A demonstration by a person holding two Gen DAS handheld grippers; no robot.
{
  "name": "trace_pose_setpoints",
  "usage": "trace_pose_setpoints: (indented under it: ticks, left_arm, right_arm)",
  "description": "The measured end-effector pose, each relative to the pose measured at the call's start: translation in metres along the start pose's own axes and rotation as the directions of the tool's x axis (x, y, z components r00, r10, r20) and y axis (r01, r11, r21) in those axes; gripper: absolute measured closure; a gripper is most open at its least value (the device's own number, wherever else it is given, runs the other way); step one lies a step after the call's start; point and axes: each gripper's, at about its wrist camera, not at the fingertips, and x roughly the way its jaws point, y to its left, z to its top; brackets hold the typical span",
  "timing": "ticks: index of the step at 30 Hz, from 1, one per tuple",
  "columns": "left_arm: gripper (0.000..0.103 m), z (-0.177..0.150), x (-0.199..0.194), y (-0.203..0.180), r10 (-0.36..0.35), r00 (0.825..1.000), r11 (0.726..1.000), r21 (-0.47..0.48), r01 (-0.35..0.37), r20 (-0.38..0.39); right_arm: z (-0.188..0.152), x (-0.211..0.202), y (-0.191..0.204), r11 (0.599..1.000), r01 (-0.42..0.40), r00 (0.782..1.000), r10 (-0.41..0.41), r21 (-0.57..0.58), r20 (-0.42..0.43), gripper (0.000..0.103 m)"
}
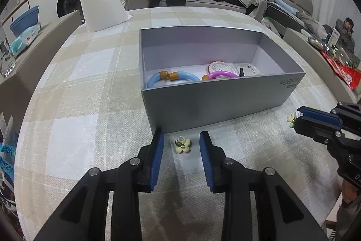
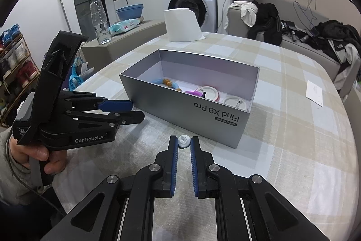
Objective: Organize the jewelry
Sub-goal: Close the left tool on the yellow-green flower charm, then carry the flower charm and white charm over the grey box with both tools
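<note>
The left gripper (image 1: 181,139) stands parted around a pale-yellow flower-shaped earring (image 1: 183,144) lying on the checked tablecloth (image 1: 90,83), while the right gripper (image 2: 184,143) pinches a small white stud (image 2: 183,142).

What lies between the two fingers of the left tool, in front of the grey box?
A small pale yellow flower earring lies on the tablecloth between the left tool's open fingers, untouched; the left wrist view shows it.

Pale flower earring (image 1: 182,144) flat on table, before grey box (image 1: 214,103)
</note>
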Motion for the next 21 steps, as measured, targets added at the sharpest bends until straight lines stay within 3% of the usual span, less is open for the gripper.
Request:
trace_pose_setpoints:
  ticks: [6, 7, 8, 9, 21]
  left_arm:
    - [0.076, 0.001, 0.001, -0.002, -0.001, 1.000, 1.000, 0.026, 0.001, -0.003]
    - [0.080, 0.001, 0.001, -0.002, -0.004, 1.000, 1.000, 0.028, 0.004, -0.003]
    - [0.092, 0.001, 0.000, -0.001, -0.014, 1.000, 0.999, 0.033, 0.014, -0.002]
    - [0.094, 0.001, 0.000, -0.001, -0.022, 1.000, 0.999, 0.035, 0.022, -0.003]
    - [0.094, -0.002, -0.019, -0.015, -0.044, 0.997, 0.996, 0.085, 0.039, 0.060]
  right_arm:
    - [-0.001, -0.001, 0.002, 1.000, -0.003, 1.000, 0.003, -0.005, -0.002, 0.093]
    - [0.000, -0.001, 0.002, 1.000, -0.003, 1.000, 0.003, -0.005, 0.000, 0.093]
    - [0.000, -0.002, 0.002, 1.000, -0.004, 1.000, 0.004, -0.005, 0.001, 0.093]
    - [0.000, -0.002, 0.002, 1.000, -0.005, 1.000, 0.005, -0.004, 0.002, 0.093]
    - [0.004, -0.009, -0.002, 1.000, -0.008, 1.000, 0.008, 0.011, 0.031, 0.093]
